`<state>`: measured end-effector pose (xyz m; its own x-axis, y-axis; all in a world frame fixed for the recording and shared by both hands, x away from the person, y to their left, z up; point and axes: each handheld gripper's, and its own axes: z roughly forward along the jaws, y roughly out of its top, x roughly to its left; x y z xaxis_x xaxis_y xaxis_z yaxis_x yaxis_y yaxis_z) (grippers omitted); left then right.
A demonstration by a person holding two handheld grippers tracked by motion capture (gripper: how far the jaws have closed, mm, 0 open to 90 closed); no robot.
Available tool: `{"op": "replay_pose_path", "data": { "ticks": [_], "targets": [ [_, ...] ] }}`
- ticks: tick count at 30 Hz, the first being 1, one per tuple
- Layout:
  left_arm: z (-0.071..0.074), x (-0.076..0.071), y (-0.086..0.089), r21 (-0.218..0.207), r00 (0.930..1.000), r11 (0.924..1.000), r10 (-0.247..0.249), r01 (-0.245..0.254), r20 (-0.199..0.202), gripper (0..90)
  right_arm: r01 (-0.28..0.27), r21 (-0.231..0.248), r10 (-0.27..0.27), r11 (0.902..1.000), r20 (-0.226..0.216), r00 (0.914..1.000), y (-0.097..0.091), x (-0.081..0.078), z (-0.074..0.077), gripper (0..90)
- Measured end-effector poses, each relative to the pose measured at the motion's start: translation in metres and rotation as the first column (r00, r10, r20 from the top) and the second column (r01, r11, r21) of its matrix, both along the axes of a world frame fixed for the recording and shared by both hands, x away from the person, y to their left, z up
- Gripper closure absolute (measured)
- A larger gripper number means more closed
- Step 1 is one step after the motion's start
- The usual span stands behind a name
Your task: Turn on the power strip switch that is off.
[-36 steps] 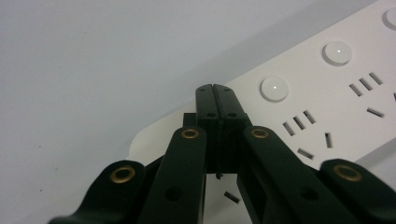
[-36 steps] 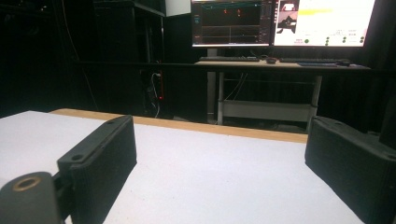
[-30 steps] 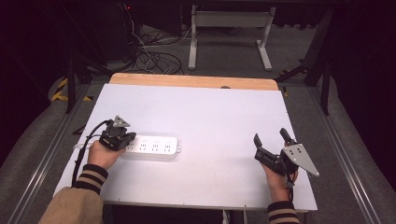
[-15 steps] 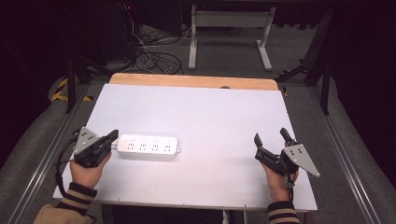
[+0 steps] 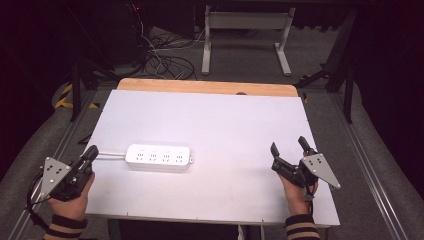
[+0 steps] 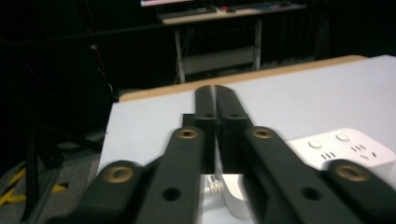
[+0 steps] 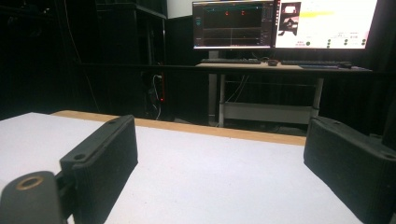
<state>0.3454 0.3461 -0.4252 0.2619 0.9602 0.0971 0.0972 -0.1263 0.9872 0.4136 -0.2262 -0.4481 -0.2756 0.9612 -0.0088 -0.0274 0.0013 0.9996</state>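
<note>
A white power strip (image 5: 159,156) lies flat on the white table (image 5: 215,115), left of centre, and its thin cable (image 5: 110,154) runs off to the left. My left gripper (image 5: 91,151) hovers at the table's front left edge, just left of the cable's end. In the left gripper view its jaws (image 6: 215,91) are pressed together with nothing between them, and the power strip (image 6: 341,149) sits to their right. My right gripper (image 5: 288,145) rests near the front right edge, open. In the right gripper view bare table lies between its spread jaws (image 7: 224,158).
A wooden strip (image 5: 205,87) borders the table's far edge. Beyond it, loose cables (image 5: 162,57) lie on the dark floor beside a metal desk frame (image 5: 245,35). Lit monitors (image 7: 280,23) stand on a far desk. Rails run along both sides of the table.
My left gripper has drawn back from the power strip's left end to the front left edge of the table. The power strip and the right gripper have stayed put.
</note>
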Motion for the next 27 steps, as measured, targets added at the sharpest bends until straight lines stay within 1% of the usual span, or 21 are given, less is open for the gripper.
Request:
{"op": "replay_pose_path", "data": {
  "ticks": [1,2,3,4,5,6,7,8,11,14,16,21,23,26,27],
  "targets": [
    [-0.0008,0.0005,-0.0009,0.003,0.9998,1.0,-0.008,0.008,0.018,64.7,0.001,-0.003,-0.001,1.0,0.0,1.0,0.0001,0.0,-0.0001,10.3],
    [-0.0019,0.0006,-0.0022,0.006,0.9989,1.0,-0.004,0.004,0.047,50.8,0.0,-0.004,0.0,1.0,-0.001,1.0,0.0001,0.0,-0.0001,10.3],
    [-0.0034,0.0004,-0.0036,0.003,0.9961,1.0,0.0,-0.001,0.088,37.0,0.002,-0.004,-0.002,1.0,-0.002,1.0,-0.0001,0.0,-0.0001,10.2],
    [-0.0036,0.0006,-0.0041,-0.002,0.9954,1.0,-0.004,0.004,0.096,25.5,0.002,-0.003,-0.002,1.0,-0.002,1.0,-0.0004,-0.0001,0.0,10.3],
    [-0.0036,0.001,-0.0043,-0.01,0.9953,0.9998,-0.018,0.019,0.095,20.2,0.003,-0.001,-0.003,1.0,-0.002,1.0,-0.0007,-0.0002,0.0,10.2],
    [-0.0039,0.0011,-0.0047,-0.014,0.9948,0.9996,-0.025,0.026,0.099,18.4,0.004,0.001,-0.004,1.0,0.0,1.0,-0.0009,-0.0003,0.0001,10.2],
    [-0.0049,0.0006,-0.006,-0.004,0.9936,0.9999,-0.016,0.017,0.111,17.5,0.004,0.001,-0.004,1.0,0.0,1.0,-0.001,-0.0004,0.0002,10.2],
    [-0.0053,0.0005,-0.007,0.002,0.9933,1.0,-0.009,0.009,0.116,16.0,0.003,0.001,-0.003,1.0,0.0,1.0,-0.0012,-0.0004,0.0002,10.2],
    [-0.0055,0.0007,-0.0088,0.008,0.9928,1.0,0.0,-0.001,0.12,15.4,0.001,0.002,-0.001,1.0,0.0,1.0,-0.0012,-0.0006,0.0003,10.2],
    [-0.0062,0.0022,-0.0092,0.005,0.9926,0.9997,0.023,-0.023,0.119,9.5,0.003,-0.001,-0.003,1.0,0.0,1.0,-0.0007,-0.0005,0.0002,10.2],
    [-0.0071,0.0028,-0.0089,0.01,0.9919,0.9996,0.026,-0.028,0.125,8.6,0.001,-0.003,-0.001,1.0,0.001,1.0,-0.0004,-0.0002,0.0003,10.2],
    [-0.008,0.0028,-0.0088,0.007,0.9921,0.9996,0.026,-0.027,0.123,8.4,-0.001,-0.002,0.001,1.0,-0.001,1.0,0.0001,-0.0001,0.0004,10.1],
    [-0.0084,0.0032,-0.0083,0.012,0.9926,0.9995,0.028,-0.029,0.118,8.4,-0.002,-0.002,0.002,1.0,-0.002,1.0,0.0005,0.0001,0.0003,10.1],
    [-0.0095,0.0043,-0.0064,-0.006,0.9938,0.9996,0.029,-0.029,0.107,8.4,-0.003,-0.003,0.003,1.0,-0.004,1.0,0.0011,0.0002,0.0001,10.1],
    [-0.0097,0.0047,-0.0053,-0.006,0.9944,0.9995,0.033,-0.032,0.101,8.4,-0.003,-0.003,0.003,1.0,-0.004,1.0,0.0012,0.0002,0.0,10.1]
  ]
}}
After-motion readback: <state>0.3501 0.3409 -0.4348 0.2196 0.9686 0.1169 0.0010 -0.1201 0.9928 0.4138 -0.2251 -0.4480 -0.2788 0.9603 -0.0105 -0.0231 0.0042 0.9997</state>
